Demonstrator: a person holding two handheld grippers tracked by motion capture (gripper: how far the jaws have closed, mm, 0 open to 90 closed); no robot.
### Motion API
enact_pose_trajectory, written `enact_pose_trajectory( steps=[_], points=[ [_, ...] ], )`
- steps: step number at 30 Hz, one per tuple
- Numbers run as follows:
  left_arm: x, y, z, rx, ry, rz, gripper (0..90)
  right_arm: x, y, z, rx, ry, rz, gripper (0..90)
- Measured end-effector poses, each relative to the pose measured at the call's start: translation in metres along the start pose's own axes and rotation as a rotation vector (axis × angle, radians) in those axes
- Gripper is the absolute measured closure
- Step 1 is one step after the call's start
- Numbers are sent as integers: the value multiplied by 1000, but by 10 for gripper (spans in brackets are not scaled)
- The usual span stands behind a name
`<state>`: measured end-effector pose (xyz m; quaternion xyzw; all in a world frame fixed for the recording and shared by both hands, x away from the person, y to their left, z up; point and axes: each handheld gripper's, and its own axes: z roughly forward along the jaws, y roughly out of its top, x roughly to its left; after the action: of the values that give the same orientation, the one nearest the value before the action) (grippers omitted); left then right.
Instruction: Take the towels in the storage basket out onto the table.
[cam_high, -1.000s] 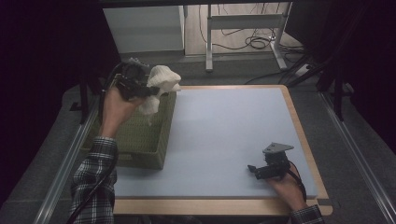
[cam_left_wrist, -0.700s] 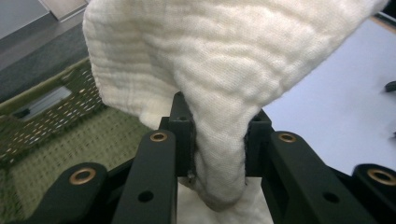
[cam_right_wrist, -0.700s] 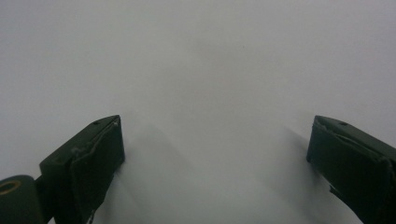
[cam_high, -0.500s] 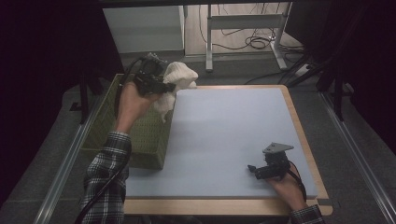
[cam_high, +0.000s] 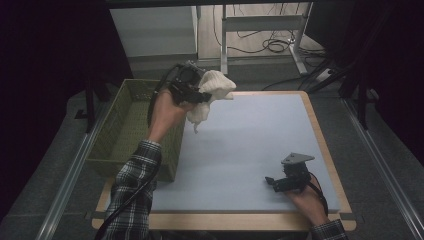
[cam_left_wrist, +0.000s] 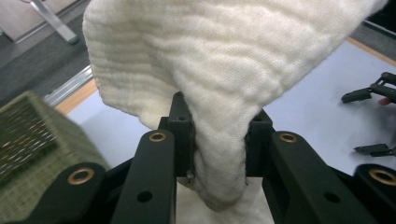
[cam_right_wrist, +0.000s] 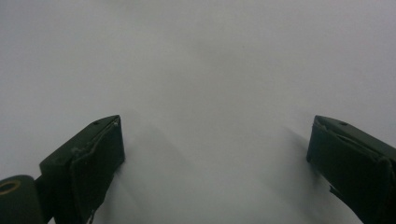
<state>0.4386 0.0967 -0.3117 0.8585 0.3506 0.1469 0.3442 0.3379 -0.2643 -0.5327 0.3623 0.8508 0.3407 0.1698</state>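
Between left hand-held gripper's (cam_left_wrist: 218, 140) jaws, cloth (cam_left_wrist: 224, 65)

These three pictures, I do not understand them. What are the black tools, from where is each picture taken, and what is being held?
A person works at a table and holds a hand tool with two black jaws in each hand. The high view looks down from above. There the left gripper holds a cream cloth above the blue mat, next to a green basket. The right gripper rests low on the mat, near its right front corner.

The left gripper view comes from a camera on that tool: its jaws pinch the cloth. The right gripper view looks along its own jaws, which stand wide open with nothing between them, over the bare mat.
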Motion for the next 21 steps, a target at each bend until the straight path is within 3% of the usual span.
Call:
enact_pose_trajectory(
  steps=[10, 21],
  points=[
    [-24, 4, 42, 21, -63, 27, 712, 0, 0, 0, 0, 0, 0, 40],
    [-46, -4, 90, 73, -87, 51, 707, 0, 0, 0, -1, 1, 1, 40]
  ],
)
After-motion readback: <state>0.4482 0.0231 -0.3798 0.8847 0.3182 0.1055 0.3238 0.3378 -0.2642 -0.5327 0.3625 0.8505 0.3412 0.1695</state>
